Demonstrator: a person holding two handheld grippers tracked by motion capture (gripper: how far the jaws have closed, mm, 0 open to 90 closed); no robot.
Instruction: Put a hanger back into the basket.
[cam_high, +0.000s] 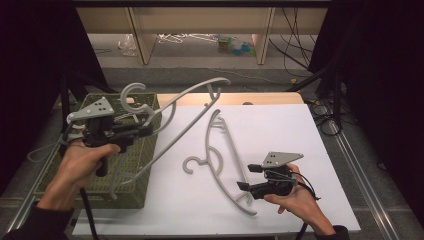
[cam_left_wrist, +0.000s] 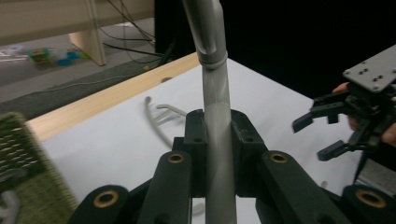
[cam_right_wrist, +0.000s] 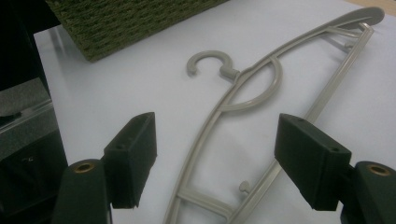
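Observation:
My left gripper (cam_high: 145, 131) is shut on the bar of a grey plastic hanger (cam_high: 185, 117), which it holds tilted in the air over a green woven basket (cam_high: 132, 170). In the left gripper view the hanger's bar (cam_left_wrist: 215, 93) runs up between the pads of the left gripper (cam_left_wrist: 217, 135). A second grey hanger (cam_high: 231, 145) lies flat on the white tabletop. My right gripper (cam_high: 248, 176) hovers open at that hanger's lower end. In the right gripper view the lying hanger (cam_right_wrist: 208, 128) stretches away between the wide-apart jaws of the right gripper (cam_right_wrist: 217, 140), untouched.
The basket (cam_right_wrist: 126, 23) stands at the table's left edge, partly off the white sheet (cam_high: 280, 130). A wooden strip (cam_high: 260, 98) borders the far side. Beyond it are shelf legs, cables and small clutter on the floor. The right gripper (cam_left_wrist: 315, 137) also appears in the left gripper view.

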